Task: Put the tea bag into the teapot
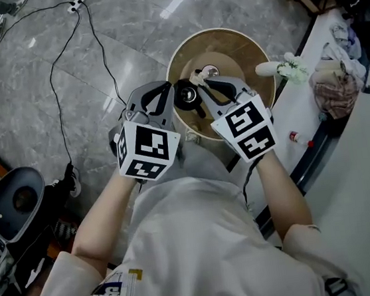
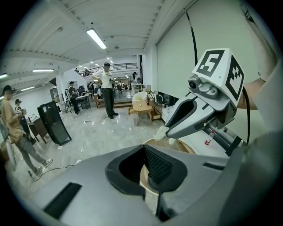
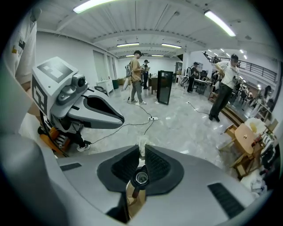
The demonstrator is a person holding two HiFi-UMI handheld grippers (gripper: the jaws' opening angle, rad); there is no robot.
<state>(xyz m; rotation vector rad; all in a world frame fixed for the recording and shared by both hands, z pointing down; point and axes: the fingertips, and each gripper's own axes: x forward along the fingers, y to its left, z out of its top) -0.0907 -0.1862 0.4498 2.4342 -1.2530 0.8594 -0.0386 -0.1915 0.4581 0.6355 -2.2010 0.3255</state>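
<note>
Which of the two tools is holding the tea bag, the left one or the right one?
The right tool: a whitish tea bag is pinched between its jaws. The left tool has its jaws together with nothing between them.

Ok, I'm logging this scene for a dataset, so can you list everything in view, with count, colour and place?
round table: one, light wood, in front of the person
teapot: one, black top, on the round table under the gripper tips
tea bag: one, whitish, between the right jaws
counter: one, white, to the right
small bottle: one, red cap, on the counter
crumpled cloth: one heap, pinkish brown, on the counter
cable: one, black, across the grey floor
chair: one, dark grey, lower left
people: several, standing farther off in the hall
left hand-held gripper: grey, marker cube, jaws together, nothing seen between them
right hand-held gripper: grey, marker cube, shut on the tea bag
</note>
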